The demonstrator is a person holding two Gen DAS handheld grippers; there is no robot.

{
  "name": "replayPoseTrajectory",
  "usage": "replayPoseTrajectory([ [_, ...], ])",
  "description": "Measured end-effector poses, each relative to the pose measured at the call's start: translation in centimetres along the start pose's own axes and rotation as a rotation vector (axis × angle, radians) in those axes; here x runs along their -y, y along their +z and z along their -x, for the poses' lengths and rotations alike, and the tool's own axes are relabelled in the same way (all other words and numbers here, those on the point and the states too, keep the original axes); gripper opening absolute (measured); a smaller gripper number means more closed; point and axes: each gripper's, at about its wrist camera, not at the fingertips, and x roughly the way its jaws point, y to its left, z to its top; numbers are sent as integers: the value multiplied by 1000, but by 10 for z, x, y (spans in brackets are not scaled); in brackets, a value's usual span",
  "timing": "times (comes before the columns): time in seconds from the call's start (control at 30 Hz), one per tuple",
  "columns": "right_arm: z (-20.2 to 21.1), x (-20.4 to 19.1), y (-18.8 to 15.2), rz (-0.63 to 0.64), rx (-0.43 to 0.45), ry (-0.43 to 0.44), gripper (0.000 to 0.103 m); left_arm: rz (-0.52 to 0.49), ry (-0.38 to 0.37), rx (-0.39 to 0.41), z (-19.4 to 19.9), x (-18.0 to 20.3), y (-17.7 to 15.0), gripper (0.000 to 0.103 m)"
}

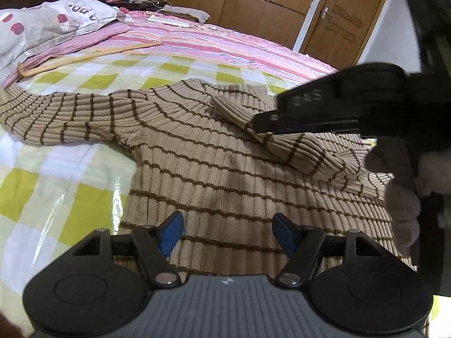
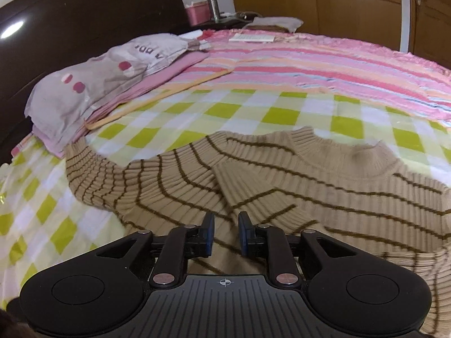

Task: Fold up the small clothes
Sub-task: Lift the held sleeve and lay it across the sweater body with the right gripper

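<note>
A beige ribbed sweater with thin brown stripes (image 1: pixel 214 157) lies flat on the bed. Its left sleeve (image 1: pixel 56 115) stretches out to the left. Its right sleeve (image 1: pixel 296 146) is folded across the chest. My left gripper (image 1: pixel 227 233) is open and empty, low over the sweater's body. My right gripper (image 2: pixel 226 235) has its jaws narrowly apart around the folded sleeve (image 2: pixel 253 197), and the cloth runs between the pads. In the left wrist view the right gripper (image 1: pixel 265 124) reaches in from the right onto that sleeve.
The bed has a green-and-white checked sheet (image 1: pixel 42 186) and a pink striped blanket (image 2: pixel 324 64) beyond it. A grey pillow (image 2: pixel 93 84) lies at the head by the dark headboard. A wooden stick (image 1: pixel 84 56) lies across the bed. Wooden wardrobe doors stand behind.
</note>
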Motion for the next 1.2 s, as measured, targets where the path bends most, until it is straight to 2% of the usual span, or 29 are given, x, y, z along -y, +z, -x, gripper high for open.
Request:
replayPoseTrajectory([
  [0.03,4,1,0,16,16,-23,22,2,0,2,0,0,0,75],
  [0.1,6,1,1,72,42,-70,34,6,1,4,-1,0,0,75],
  [0.17,3,2,4,88,39,-76,39,5,1,5,-1,-1,0,75],
  [0.3,-6,2,7,98,22,-66,40,17,0,8,0,-5,1,75],
  [0.5,-24,-17,-3,209,-44,-58,42,26,-4,12,1,-9,2,75],
  [0.73,-30,-29,-15,191,-63,-11,44,55,-7,23,3,-17,3,75],
  [0.9,-1,-8,-16,92,-12,76,42,55,9,28,2,-16,3,75],
  [1.0,23,16,-20,59,46,36,42,50,13,31,3,-15,3,75],
  [1.07,35,24,-25,95,59,-11,42,52,9,31,3,-17,3,75],
  [1.2,43,35,-41,133,24,-33,42,69,-3,30,4,-20,4,75],
])
